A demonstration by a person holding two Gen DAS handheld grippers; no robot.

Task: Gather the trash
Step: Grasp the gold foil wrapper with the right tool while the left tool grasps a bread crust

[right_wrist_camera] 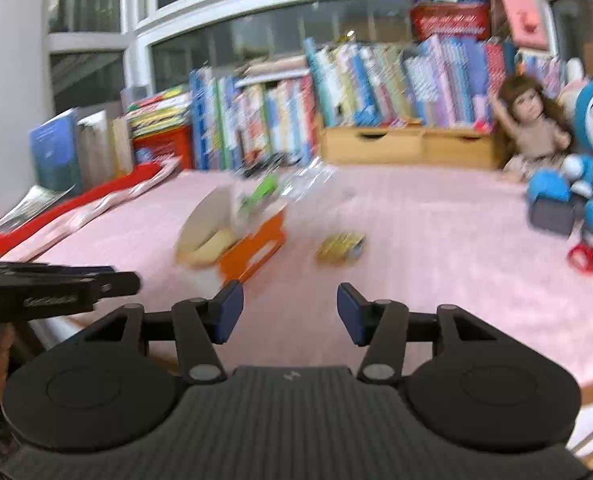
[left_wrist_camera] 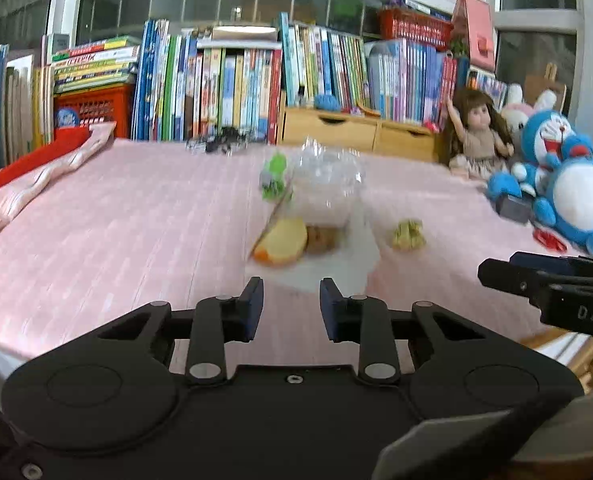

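Note:
A heap of trash lies mid-table on the pink cloth (left_wrist_camera: 116,220): an orange carton (left_wrist_camera: 282,246), a crumpled clear plastic bag (left_wrist_camera: 328,176), a green wrapper (left_wrist_camera: 274,176) and white paper (left_wrist_camera: 336,268). A small yellow wrapper (left_wrist_camera: 408,234) lies to its right. My left gripper (left_wrist_camera: 291,306) is open, empty, just short of the white paper. In the right wrist view the orange carton (right_wrist_camera: 252,248) sits ahead left and the yellow wrapper (right_wrist_camera: 341,247) straight ahead of my right gripper (right_wrist_camera: 290,312), which is open and empty. Both views are blurred.
Books (left_wrist_camera: 236,92) and wooden drawers (left_wrist_camera: 360,132) line the back. A doll (left_wrist_camera: 478,132) and blue plush toys (left_wrist_camera: 568,184) sit at the right, with red scissors (right_wrist_camera: 592,260) beside them. A red tray (left_wrist_camera: 28,160) stands at the left. Dark crumpled trash (left_wrist_camera: 220,144) lies far back.

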